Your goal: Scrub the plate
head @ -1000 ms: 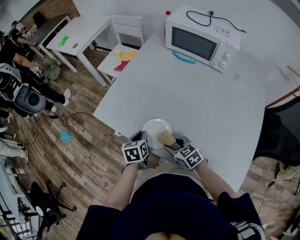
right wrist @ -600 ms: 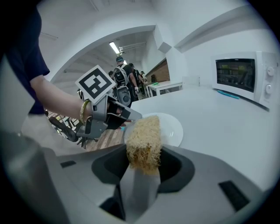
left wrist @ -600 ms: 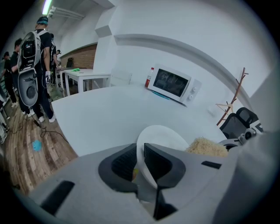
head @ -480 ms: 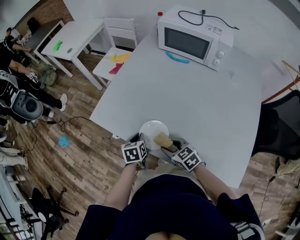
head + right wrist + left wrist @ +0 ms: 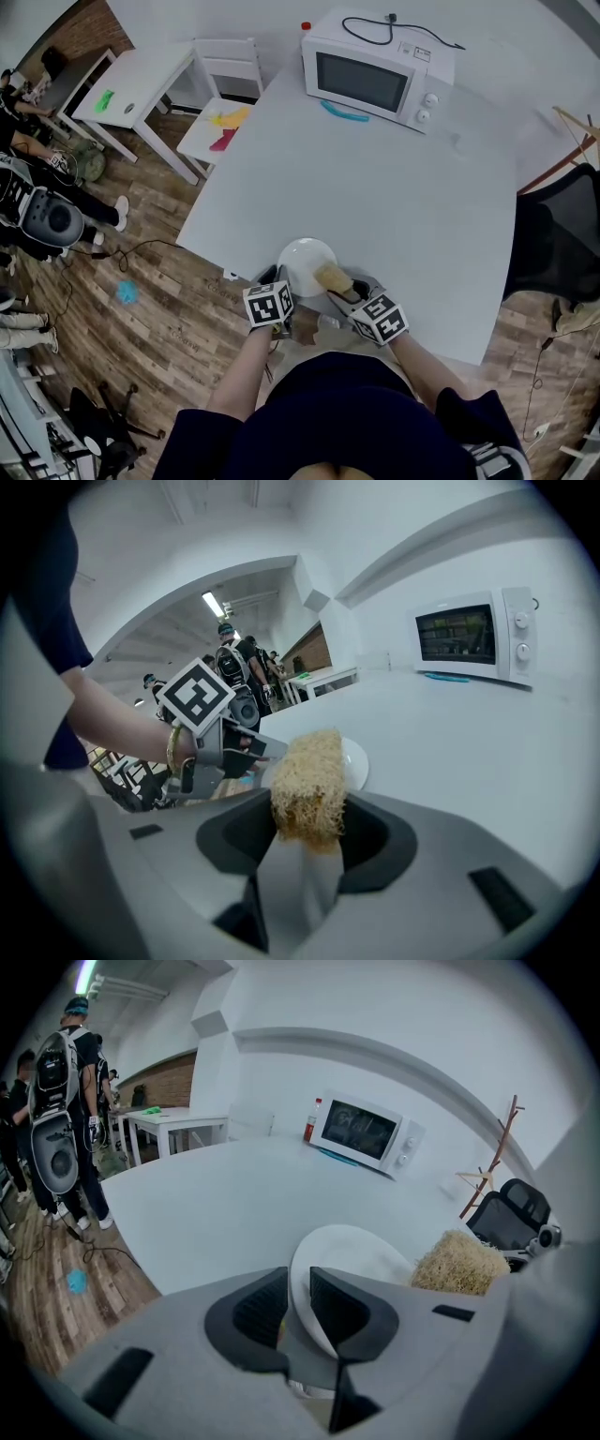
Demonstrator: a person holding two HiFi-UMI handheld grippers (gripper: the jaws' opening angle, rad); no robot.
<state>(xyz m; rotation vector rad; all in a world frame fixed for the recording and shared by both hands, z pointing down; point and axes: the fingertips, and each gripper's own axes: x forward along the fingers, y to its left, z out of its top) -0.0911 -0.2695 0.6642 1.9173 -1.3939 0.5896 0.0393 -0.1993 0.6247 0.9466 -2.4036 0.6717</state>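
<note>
Plate [image 5: 307, 265] sits at the near edge of the worktop [image 5: 394, 187], rim between my left claw's [image 5: 298, 1285] jaws, which are easing open — so that hold's loosening. Right claw [image 5: 309, 832] is clenched on the scrubber [image 5: 307, 785] at the plate's edge — guessing the scrubbing's wrapping up.

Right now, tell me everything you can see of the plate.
The plate is round, plain white and glossy, seemingly ceramic. It sits at the near edge of the white table. The left gripper has its rim between its opening jaws; the straw-coloured scrubber in the right gripper lies against its right side.
</note>
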